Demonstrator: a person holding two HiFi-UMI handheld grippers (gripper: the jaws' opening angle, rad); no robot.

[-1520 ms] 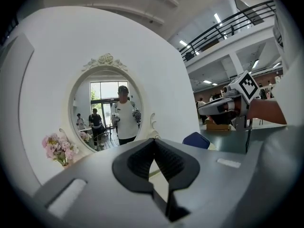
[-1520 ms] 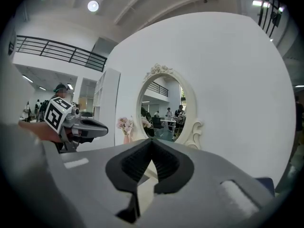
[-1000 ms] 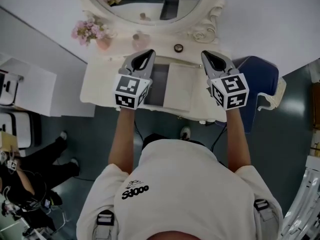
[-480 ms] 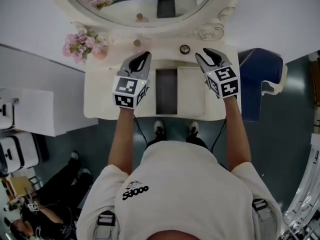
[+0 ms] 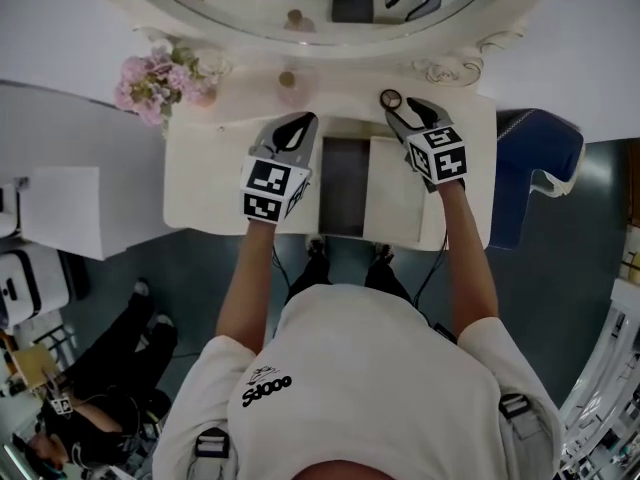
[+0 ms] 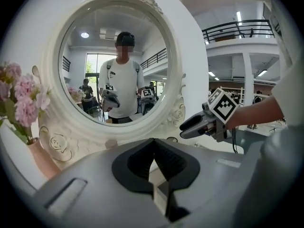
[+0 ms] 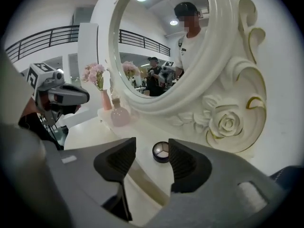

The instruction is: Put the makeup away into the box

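A small round compact (image 5: 390, 98) (image 7: 160, 151) with pale powder lies on the white vanity table (image 5: 220, 178), just below the mirror frame. My right gripper (image 5: 402, 110) (image 7: 152, 146) points at it; its jaws are opening and stand apart, with the compact just beyond their tips and nothing touching the pads. The box (image 5: 343, 183) sits at the table's middle, dark inside, with its pale lid (image 5: 392, 190) laid open to the right. My left gripper (image 5: 293, 131) (image 6: 153, 144) hovers at the box's left edge, shut and empty.
An oval mirror (image 5: 300, 8) with a carved white frame backs the table. A vase of pink flowers (image 5: 160, 78) and a small pink bottle (image 5: 288, 83) stand at the back left. A blue chair (image 5: 535, 158) is on the right, a white cabinet (image 5: 60, 208) on the left.
Both grippers have come down and forward over the table. The right gripper's jaws have gone from shut to open as it reached the compact.
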